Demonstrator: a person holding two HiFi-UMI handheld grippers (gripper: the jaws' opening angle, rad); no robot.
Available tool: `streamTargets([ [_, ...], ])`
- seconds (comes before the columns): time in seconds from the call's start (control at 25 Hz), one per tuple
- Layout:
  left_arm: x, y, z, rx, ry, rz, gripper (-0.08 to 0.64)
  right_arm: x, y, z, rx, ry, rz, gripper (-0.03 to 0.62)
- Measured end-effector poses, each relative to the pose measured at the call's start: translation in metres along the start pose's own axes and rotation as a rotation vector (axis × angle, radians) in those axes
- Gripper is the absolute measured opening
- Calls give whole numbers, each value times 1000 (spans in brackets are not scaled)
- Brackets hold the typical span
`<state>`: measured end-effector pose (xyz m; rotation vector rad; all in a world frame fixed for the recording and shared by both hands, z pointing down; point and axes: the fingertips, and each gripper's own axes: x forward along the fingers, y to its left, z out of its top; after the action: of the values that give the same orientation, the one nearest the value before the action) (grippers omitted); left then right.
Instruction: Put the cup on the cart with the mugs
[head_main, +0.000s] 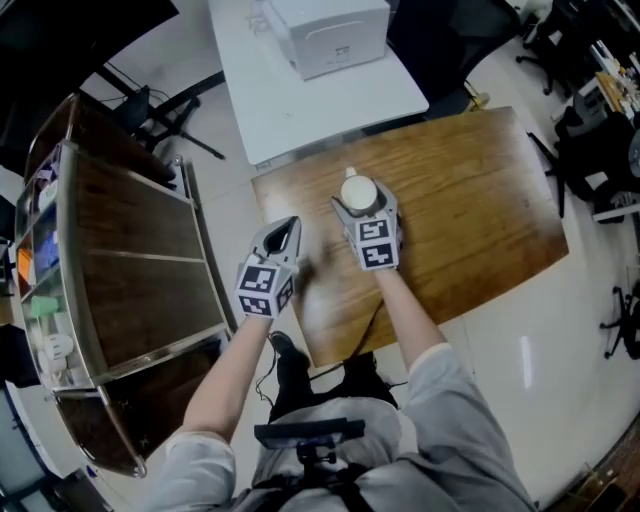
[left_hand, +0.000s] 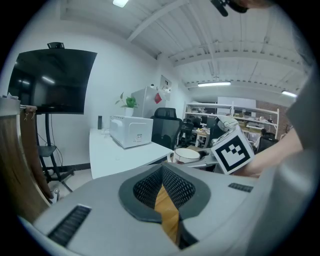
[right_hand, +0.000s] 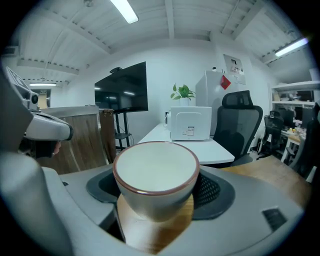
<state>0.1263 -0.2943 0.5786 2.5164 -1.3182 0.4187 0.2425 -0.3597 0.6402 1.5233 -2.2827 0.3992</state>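
Closest to me are my two grey sleeves. They reach out over the brown wooden table (head_main: 480, 200). My right gripper (head_main: 362, 205) has its two fingers pinching a round white cup with a thin brown rim (right_hand: 156, 175). The black pads press on the cup from both sides. The cup sits upright and looks empty. It is over the middle of the wooden table, and I cannot tell if its bottom touches the wood.

My left gripper (head_main: 285, 228) is just beside the right one, on its left. Its fingers are pressed together at the tips and hold nothing. I only see a strip of wood past them.

Off to my left stands the brown wooden cart with a silver metal frame (head_main: 130, 260). It is well apart from the cup.

Past the wooden table is a long white table (head_main: 290, 100). A white boxy machine (head_main: 330, 35) sits on it. A black office chair (right_hand: 242, 120) stands near it.
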Motion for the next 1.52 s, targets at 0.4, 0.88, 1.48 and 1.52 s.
streamTargets([
  [0.4,-88,-25,35,44,-67,-18,5,-114,60,33,-47,-9,33,407],
  [0.88,-201,21,41,5,-112,102,5,-146,169,77,-112,-21,186,407],
  [1.48,-371,154,26,-74,-178,414,5,-113,408,146,-278,-91,557,407],
  [1.52,-385,162,29,-75,-188,437,5,-112,428,152,-285,-97,588,407],
])
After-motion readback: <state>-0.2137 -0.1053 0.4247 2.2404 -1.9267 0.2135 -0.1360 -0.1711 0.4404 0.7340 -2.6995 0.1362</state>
